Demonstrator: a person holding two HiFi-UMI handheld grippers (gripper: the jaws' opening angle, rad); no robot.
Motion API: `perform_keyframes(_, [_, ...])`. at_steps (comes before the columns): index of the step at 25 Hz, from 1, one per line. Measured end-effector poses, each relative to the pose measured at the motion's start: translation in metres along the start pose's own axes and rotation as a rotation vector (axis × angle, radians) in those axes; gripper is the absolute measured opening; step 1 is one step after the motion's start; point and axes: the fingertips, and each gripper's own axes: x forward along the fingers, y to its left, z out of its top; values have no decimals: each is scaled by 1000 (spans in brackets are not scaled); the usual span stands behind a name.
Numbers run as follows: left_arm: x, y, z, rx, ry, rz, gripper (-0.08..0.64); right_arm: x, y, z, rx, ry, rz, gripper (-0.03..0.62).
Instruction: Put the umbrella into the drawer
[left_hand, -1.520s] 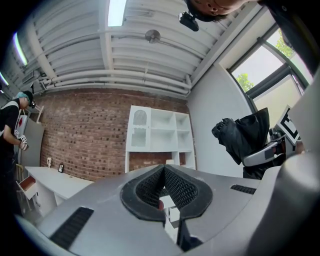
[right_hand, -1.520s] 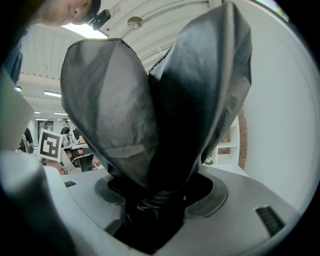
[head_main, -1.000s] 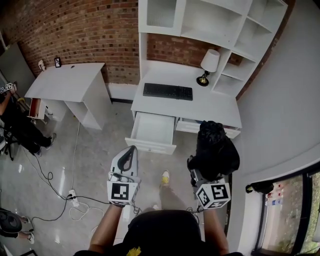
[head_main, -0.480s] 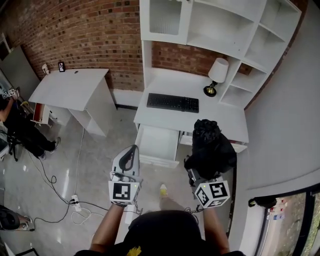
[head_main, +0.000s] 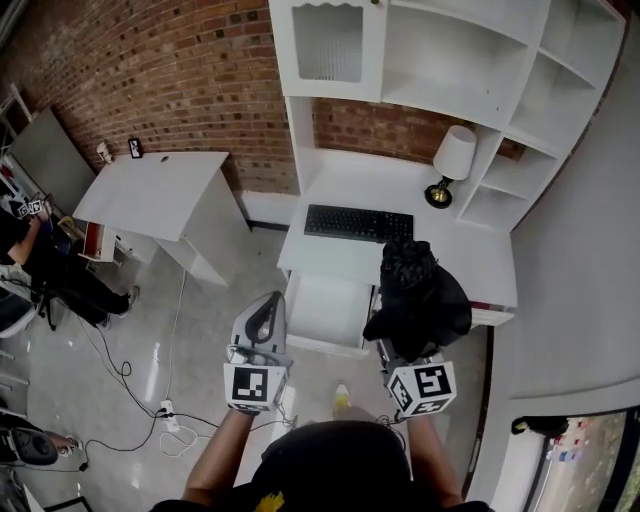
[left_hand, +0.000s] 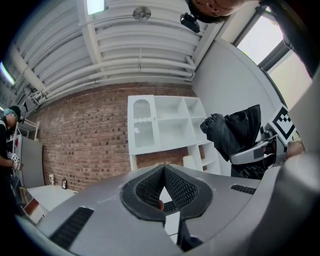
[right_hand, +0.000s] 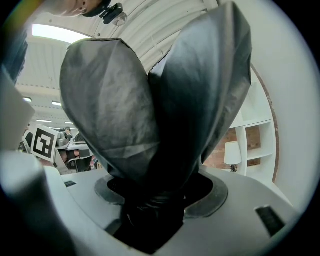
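A folded black umbrella (head_main: 416, 296) stands upright in my right gripper (head_main: 398, 350), which is shut on its lower end; its dark cloth (right_hand: 155, 105) fills the right gripper view. Just ahead of me the white desk (head_main: 345, 190) has its left drawer (head_main: 328, 312) pulled open and bare inside; the umbrella hangs over the drawer's right edge. My left gripper (head_main: 266, 316) is shut with nothing in it, held at the drawer's left front corner. In the left gripper view the jaws (left_hand: 165, 192) meet, and the umbrella (left_hand: 240, 132) shows at the right.
A black keyboard (head_main: 358, 223) and a white lamp (head_main: 452, 162) sit on the desk under white shelves (head_main: 470, 60). A second white table (head_main: 160, 195) stands at the left, with cables (head_main: 130, 380) on the floor. A person (head_main: 45, 265) sits at the far left.
I have moved closer to the desk; the open drawer now lies nearer below both grippers. The umbrella stays in the right gripper, the left stays shut.
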Motion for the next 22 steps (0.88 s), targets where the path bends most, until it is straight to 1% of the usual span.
perform_keyframes(2, [16, 0, 2, 14, 0, -5, 15, 11, -10, -2, 6, 3, 3, 268])
perform_keyframes(6, [41, 3, -1, 14, 10, 3, 15, 32, -30, -1, 29, 7, 7, 268])
perform_keyframes(11, [61, 4, -3, 36, 7, 12, 15, 53, -41, 1, 7, 6, 34, 268])
perform_keyframes(20, [79, 9, -23, 21, 40, 12, 15, 79, -50, -17, 22, 49, 57, 270])
perform_keyframes(22, [80, 15, -24, -2, 41, 22, 15, 84, -50, -22, 28, 67, 55, 270])
